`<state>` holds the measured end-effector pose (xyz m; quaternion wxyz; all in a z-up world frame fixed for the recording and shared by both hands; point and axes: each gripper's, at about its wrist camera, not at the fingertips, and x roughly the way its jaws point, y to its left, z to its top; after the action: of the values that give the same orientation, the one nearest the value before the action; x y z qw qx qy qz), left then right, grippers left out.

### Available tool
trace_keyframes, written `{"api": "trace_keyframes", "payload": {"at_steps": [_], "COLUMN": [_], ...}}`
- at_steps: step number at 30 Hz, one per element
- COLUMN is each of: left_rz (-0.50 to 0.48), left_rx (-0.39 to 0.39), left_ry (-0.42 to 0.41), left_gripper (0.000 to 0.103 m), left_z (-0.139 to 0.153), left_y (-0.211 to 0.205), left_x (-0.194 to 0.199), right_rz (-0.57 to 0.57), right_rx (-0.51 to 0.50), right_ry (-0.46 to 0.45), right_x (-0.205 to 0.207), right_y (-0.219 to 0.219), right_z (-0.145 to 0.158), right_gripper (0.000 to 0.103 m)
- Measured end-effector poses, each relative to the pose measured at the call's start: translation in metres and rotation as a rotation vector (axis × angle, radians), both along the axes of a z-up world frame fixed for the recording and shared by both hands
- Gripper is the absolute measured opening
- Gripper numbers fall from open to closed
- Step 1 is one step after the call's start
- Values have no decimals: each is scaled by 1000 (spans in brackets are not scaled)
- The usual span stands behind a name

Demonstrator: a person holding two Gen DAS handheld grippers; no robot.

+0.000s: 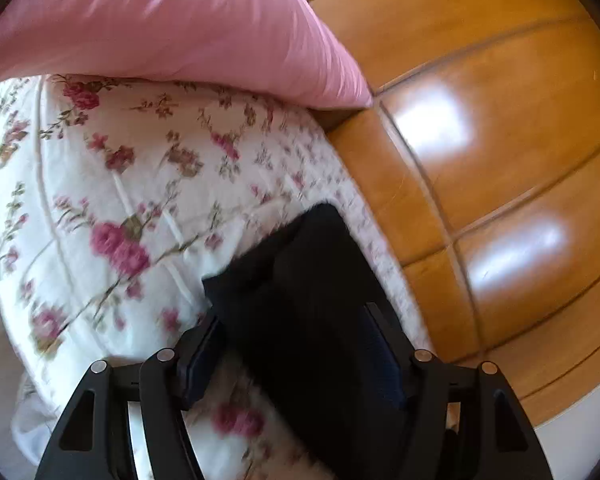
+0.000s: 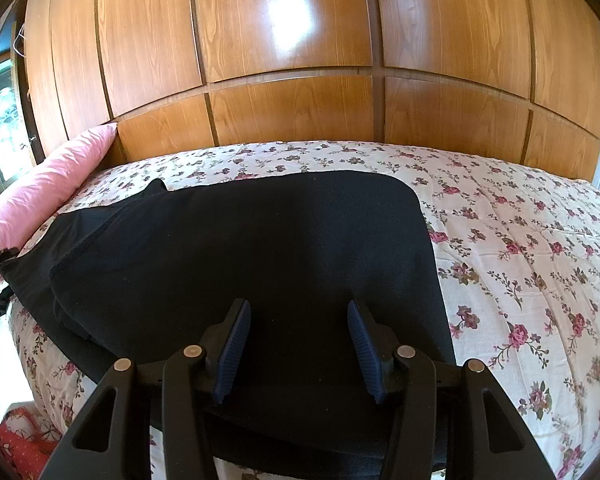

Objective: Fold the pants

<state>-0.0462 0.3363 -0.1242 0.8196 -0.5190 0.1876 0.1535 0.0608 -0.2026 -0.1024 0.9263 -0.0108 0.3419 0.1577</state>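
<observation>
Black pants [image 2: 260, 248] lie on the floral bedspread [image 2: 520, 248], one layer folded over another at their left end. My right gripper [image 2: 298, 308] hovers over the near part of the pants, jaws wide apart, holding nothing. In the left wrist view, my left gripper [image 1: 296, 320] is open with its fingers on either side of the end of the black pants [image 1: 300, 300]; the fabric lies between the pads without being pinched. The view is blurred.
A pink pillow [image 1: 160, 28] lies at the head of the bed, also in the right wrist view [image 2: 48, 192]. Glossy wooden wardrobe panels [image 2: 292, 40] run along the far side of the bed. Red patterned fabric [image 2: 16, 448] lies below the bed's near left corner.
</observation>
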Motion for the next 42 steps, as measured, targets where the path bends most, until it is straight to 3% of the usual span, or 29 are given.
{"api": "trace_keyframes", "payload": {"at_steps": [2,3,4,9,13,20,27,34,42], "left_rz": [22,27,20,25,-34,-301,-566,-832,-1068], "left_rx": [-5,2,-6,40,88,234,302,421,503], "left_ry": [-7,0,22,-13,-130,-305,-396,-425,-358], "left_gripper": [61,34,15,16,16,15,16,16,16], "left_z": [0,0,-1,22,66,151,194,204,171], "left_y": [3,3,4,-5,-24,-100,-188,-293,-397], "left_x": [5,6,9,13,26,71,108,129,157], "right_rz": [0,0,0,0,-1,-2,2,0,-187], "right_rx": [1,1,0,-1,0,7,19,124,312], "right_ry": [0,0,-1,0,1,9,20,74,115], "right_x": [0,0,0,0,0,1,2,8,5], "right_y": [0,0,0,0,0,-1,-1,-16,-95], "right_z": [0,0,0,0,0,0,1,10,35], "right_gripper": [52,52,52,52,52,52,55,56,56]}}
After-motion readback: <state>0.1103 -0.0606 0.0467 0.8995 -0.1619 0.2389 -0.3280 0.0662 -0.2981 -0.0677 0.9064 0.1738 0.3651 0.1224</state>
